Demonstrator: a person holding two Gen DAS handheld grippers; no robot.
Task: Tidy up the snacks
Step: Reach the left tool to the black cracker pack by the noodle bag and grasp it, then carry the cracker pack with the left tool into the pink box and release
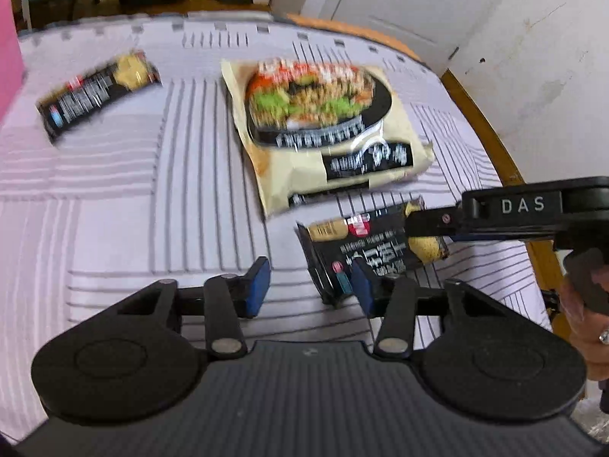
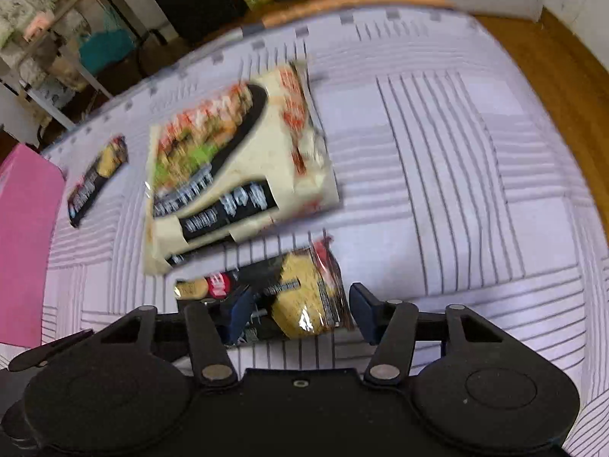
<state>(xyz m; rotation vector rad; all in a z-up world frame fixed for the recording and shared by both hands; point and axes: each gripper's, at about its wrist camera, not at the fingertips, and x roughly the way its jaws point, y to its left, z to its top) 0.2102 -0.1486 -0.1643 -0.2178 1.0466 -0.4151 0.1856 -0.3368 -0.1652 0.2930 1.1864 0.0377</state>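
A striped white cloth point(image 1: 114, 198) covers the table point(image 1: 491, 129), and three snack packs lie flat on it. The big cream bag point(image 1: 323, 129) sits mid-table, its long axis running from the far edge toward the cameras, printed text end nearest. At the far left, close to a pink box point(image 1: 9, 76), a black bar pack point(image 1: 99, 91) lies on a diagonal, its yellow end pointing away and to the right. A second black pack point(image 1: 365, 251) lies just in front of the cream bag, its long axis roughly crosswise, yellow cracker picture at its right end.

The left gripper point(image 1: 310, 285) hovers at that pack's left end; its blue-padded fingers point(image 1: 259, 285) stand apart with only cloth between them, the right pad just at the pack's corner. The right gripper point(image 2: 300, 312) straddles the pack's yellow end; its fingers point(image 2: 361, 310) stand apart on either side of the wrapper, and whether the pads touch it I cannot tell through the blur. A hand point(image 1: 586, 304) holds the right gripper's handle
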